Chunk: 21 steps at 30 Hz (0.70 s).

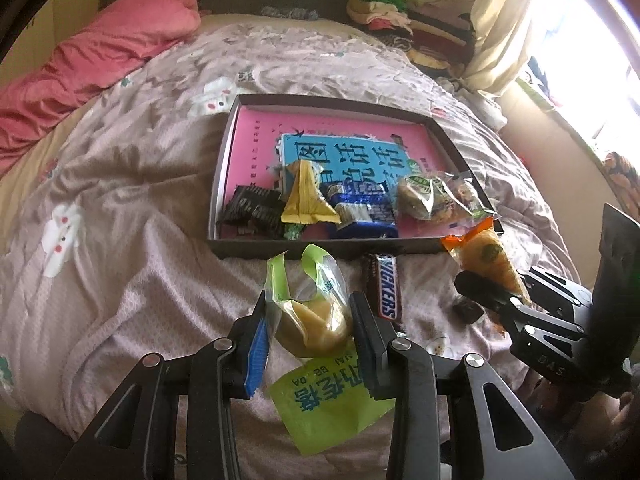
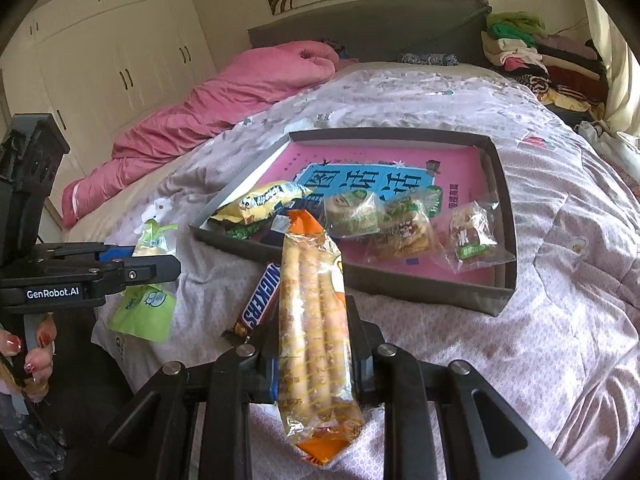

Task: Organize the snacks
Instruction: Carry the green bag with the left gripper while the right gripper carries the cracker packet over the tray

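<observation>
1. Snacks are gathered in a shallow dark tray [image 2: 505, 216] set on the bed [image 2: 560, 320]; its floor is covered by a pink printed sheet with a blue panel.
2. Along the tray's near edge a black packet [image 1: 252, 210], a yellow packet [image 1: 306, 196] and a blue packet [image 1: 366, 212] are seen toward the left corner, with clear-wrapped pastries [image 2: 352, 212] toward the right corner.
3. The far half of the tray is occupied only by the printed sheet.
4. A green-labelled clear packet [image 1: 316, 312] is clamped between the pads of the left gripper [image 1: 310, 332], held above the bedcover just short of the tray's near edge.
5. An orange-ended packet of stick biscuits [image 2: 312, 320] is gripped by the closed right gripper [image 2: 312, 336], its tip reaching over the tray's near edge in the right wrist view.
6. A Snickers bar [image 1: 386, 286] is left lying on the bedcover between the two grippers, against the tray's near wall.
7. A small dark item [image 1: 466, 310] near the right gripper cannot be identified.
8. Fingers [image 2: 38, 354] with red nails are seen on the left gripper's handle, cut off by the frame edge.
</observation>
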### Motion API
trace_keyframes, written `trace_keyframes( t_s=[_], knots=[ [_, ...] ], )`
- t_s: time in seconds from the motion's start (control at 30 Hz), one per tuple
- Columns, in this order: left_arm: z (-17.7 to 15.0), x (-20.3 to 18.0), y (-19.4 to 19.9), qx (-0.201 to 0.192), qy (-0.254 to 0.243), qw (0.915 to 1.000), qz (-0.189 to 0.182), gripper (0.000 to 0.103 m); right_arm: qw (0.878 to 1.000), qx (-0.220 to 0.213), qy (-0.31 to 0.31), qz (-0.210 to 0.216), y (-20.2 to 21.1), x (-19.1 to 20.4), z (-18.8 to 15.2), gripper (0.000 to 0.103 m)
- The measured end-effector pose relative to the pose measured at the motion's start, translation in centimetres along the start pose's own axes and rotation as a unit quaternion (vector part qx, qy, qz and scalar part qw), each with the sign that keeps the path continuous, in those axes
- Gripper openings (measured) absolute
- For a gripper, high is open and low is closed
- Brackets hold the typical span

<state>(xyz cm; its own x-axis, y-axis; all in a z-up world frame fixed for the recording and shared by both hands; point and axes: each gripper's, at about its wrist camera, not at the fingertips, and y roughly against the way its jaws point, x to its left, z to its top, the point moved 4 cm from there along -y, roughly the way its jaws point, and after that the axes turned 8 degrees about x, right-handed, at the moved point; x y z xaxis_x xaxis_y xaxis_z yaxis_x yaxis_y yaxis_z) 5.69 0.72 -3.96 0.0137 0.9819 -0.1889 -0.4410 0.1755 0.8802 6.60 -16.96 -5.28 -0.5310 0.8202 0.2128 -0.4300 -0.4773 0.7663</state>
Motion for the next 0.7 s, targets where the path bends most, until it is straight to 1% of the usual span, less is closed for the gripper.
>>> trace_keyframes(
  t_s=[0.27,0.7],
  knots=[
    [0.1,-0.6,0.6,-0.004,-0.002,1.0000,-0.006,0.039,1.000,-0.013,-0.004,0.003,0.6,-0.2,0.5,0.025],
    [1.5,-1.5,1.9,-0.027,-0.006,0.9996,-0.012,0.039,0.999,-0.047,-0.025,0.003,2.4,-1.5,1.7,0.025]
  ],
)
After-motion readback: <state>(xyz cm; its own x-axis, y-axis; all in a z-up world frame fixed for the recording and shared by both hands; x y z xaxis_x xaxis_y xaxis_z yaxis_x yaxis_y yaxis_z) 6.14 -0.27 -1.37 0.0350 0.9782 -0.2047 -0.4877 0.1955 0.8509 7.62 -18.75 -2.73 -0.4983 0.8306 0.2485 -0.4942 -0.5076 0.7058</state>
